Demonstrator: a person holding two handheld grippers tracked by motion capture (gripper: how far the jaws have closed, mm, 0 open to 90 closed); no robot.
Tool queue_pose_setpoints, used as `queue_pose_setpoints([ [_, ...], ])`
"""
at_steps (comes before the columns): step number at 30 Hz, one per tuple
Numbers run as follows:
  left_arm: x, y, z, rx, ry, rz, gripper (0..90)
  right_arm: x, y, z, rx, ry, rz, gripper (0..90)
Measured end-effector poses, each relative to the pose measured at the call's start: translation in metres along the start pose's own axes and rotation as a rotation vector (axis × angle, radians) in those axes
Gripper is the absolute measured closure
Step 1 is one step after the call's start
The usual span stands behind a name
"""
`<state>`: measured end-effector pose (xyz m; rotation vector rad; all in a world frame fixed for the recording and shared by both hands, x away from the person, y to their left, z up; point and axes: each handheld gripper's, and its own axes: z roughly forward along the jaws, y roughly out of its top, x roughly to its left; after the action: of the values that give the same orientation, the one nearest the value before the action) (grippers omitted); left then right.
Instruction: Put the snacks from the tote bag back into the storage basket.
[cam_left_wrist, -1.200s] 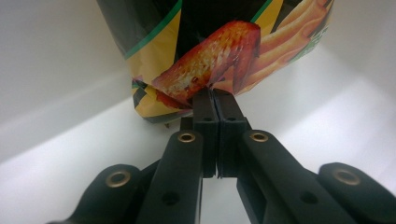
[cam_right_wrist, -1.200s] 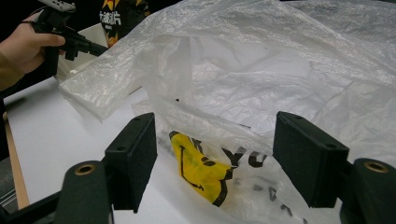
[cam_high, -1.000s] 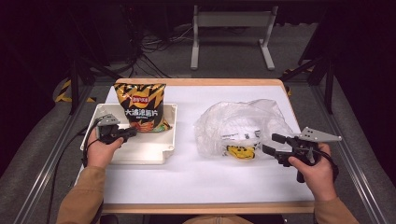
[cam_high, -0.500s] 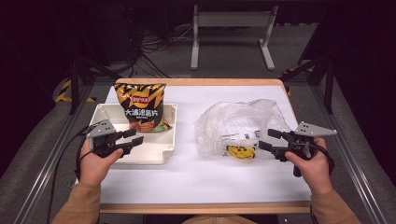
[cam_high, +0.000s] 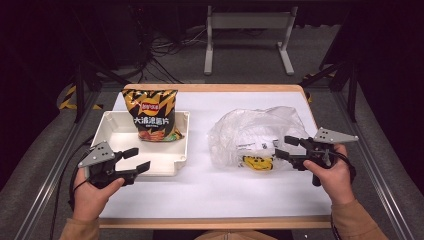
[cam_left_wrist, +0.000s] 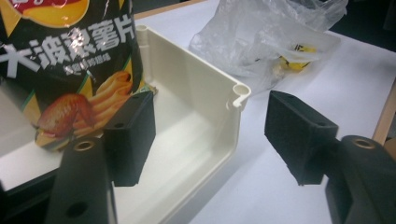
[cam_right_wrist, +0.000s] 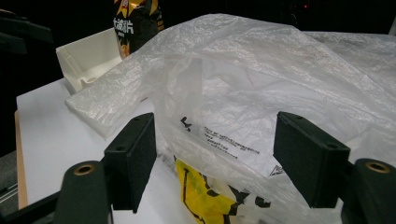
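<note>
Left gripper (cam_high: 136, 160) has just opened, empty, near the tray (cam_high: 181, 150).

Lab-type recording space, dark. White worktop (cam_high: 210, 195) stood on a grey floor; cables (cam_high: 170, 47) lay tangled at 11 o'clock, a metal stand (cam_high: 247, 30) at 12, black tripod legs (cam_high: 345, 75) at 2.

light: bright table (cam_high: 210, 190), dark surroundings | shadows: soft | focus: slightly blurry

High overview, two close tongs views
</note>
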<state>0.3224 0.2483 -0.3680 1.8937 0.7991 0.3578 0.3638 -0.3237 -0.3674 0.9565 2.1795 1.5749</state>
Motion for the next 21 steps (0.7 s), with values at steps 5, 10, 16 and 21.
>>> queue_pose_setpoints([
  [5,0.001,-0.013,-0.004,0.011,0.021,-0.011,21.8,-0.002,-0.003,-0.004,0.01,-0.01,-0.013,28.0],
  [10,0.002,-0.026,-0.004,-0.009,0.029,0.003,15.6,-0.004,-0.008,-0.007,0.013,-0.016,-0.034,25.7],
  [16,0.006,-0.044,-0.007,-0.045,0.02,-0.007,14.7,-0.002,-0.016,-0.014,-0.018,-0.021,-0.087,25.1],
  [21,0.01,-0.057,-0.007,-0.009,0.057,-0.001,13.5,-0.003,-0.027,-0.018,-0.023,-0.026,-0.079,23.9],
])
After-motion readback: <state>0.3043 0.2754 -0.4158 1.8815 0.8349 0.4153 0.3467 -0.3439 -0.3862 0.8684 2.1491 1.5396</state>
